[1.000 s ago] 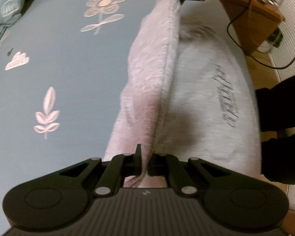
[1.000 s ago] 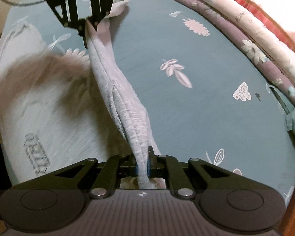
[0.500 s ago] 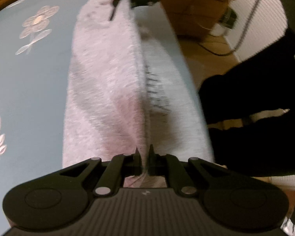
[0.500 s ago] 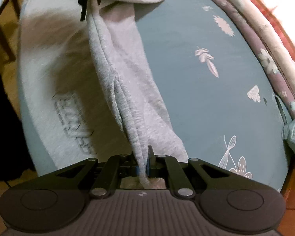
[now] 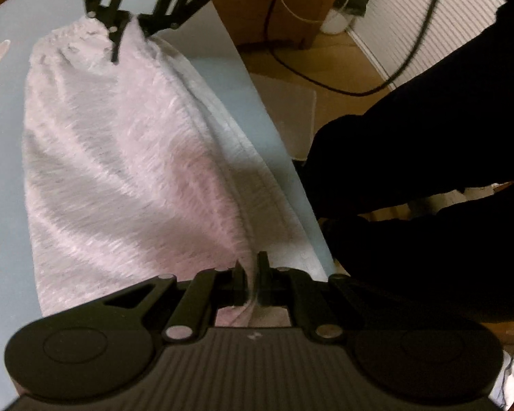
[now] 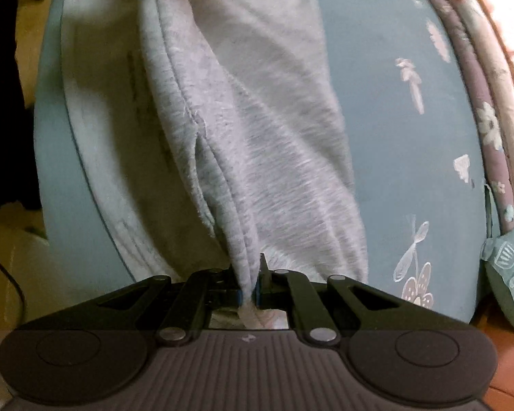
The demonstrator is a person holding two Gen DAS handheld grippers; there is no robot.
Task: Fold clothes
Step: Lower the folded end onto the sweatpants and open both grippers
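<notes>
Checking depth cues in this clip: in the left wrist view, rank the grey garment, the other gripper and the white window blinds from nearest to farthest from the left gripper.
1. Grey garment: clamped in the left gripper, bottom centre.
2. Right gripper: top left, pinching the garment's far end.
3. White window blinds: top right, beyond the bed.

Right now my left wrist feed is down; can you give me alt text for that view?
The left tool is shut on the edge of a grey garment, which stretches across the blue bed sheet to the right tool gripping its far end. To the right, a person's dark clothing fills the frame beside the bed.
</notes>
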